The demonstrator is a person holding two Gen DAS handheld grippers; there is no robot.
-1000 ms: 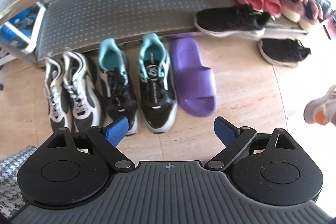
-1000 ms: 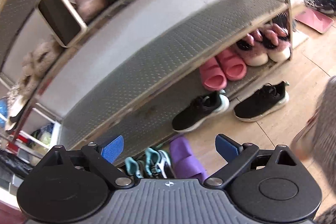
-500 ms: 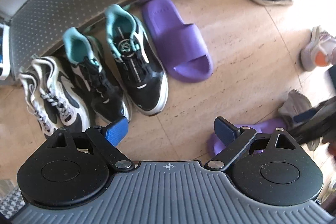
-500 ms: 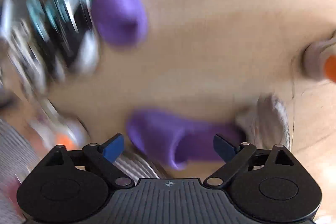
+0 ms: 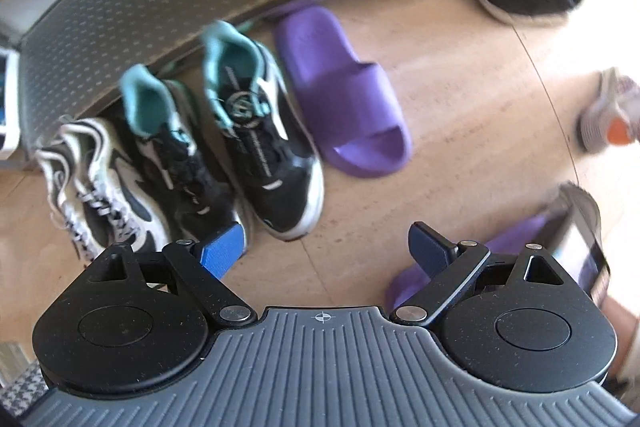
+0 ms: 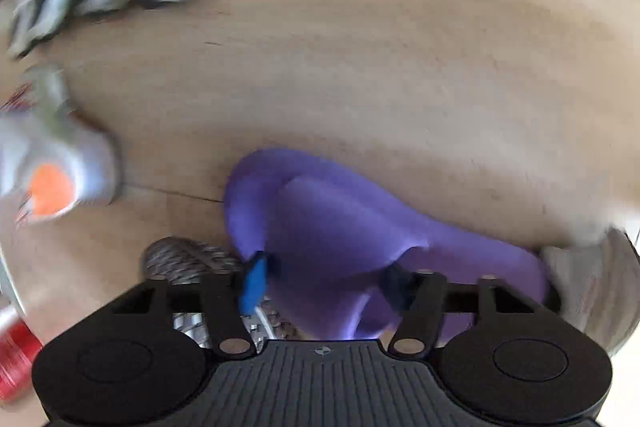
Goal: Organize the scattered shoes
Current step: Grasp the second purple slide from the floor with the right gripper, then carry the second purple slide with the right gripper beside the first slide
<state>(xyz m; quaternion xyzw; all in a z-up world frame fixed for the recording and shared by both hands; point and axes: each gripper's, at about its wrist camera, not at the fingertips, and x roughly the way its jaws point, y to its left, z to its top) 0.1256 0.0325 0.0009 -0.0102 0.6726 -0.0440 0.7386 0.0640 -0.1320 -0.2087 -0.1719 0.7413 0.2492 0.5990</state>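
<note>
right gripper [image 6: 324, 285] | fingers narrowed around stray purple slide [image 6: 344, 227], grip unclear | slide runs lower-centre to right | left gripper [image 5: 326, 247] wide, empty

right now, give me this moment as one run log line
right gripper: closing around loose purple foam slide, grip unconfirmed | left gripper: open, empty | matching purple slide: lined up beside black-teal sneakers

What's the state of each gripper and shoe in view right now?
left gripper: jaws open, empty
right gripper: jaws closing around the loose slide; grip not confirmed
loose purple slide: on floor, between the right jaws
second purple slide: flat on floor beside the teal sneakers
teal sneakers: upright, paired
white-black sneaker: upright, laced
</note>
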